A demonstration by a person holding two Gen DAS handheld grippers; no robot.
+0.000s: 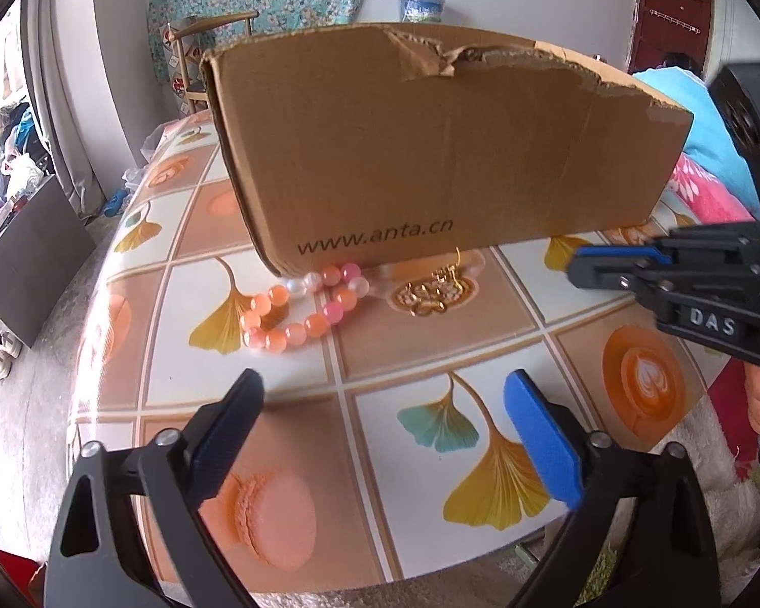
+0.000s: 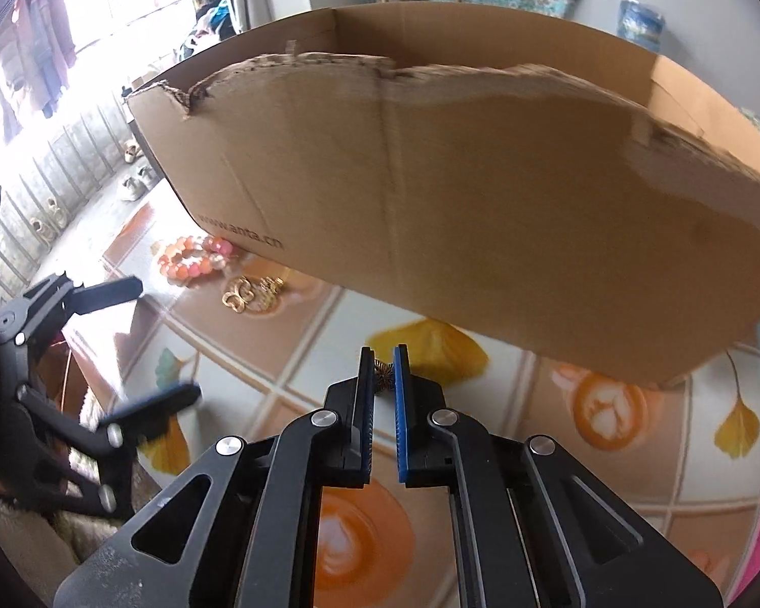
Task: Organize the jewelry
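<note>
A pink and orange bead bracelet (image 1: 299,306) lies on the patterned tablecloth (image 1: 430,344) against the front of a torn cardboard box (image 1: 430,152). Gold jewelry pieces (image 1: 430,294) lie beside it to the right. My left gripper (image 1: 385,395) is open and empty, a little in front of the beads. My right gripper (image 2: 384,372) is shut on a small dark gold jewelry piece (image 2: 383,374), held just in front of the box wall (image 2: 481,202). The bracelet (image 2: 195,257) and gold pieces (image 2: 251,294) also show at the left in the right wrist view.
The box is open at the top with a ragged front rim. The right gripper (image 1: 577,263) enters the left wrist view from the right. The left gripper (image 2: 142,344) shows at the left in the right wrist view. Pink and blue fabric (image 1: 704,162) lies at the right.
</note>
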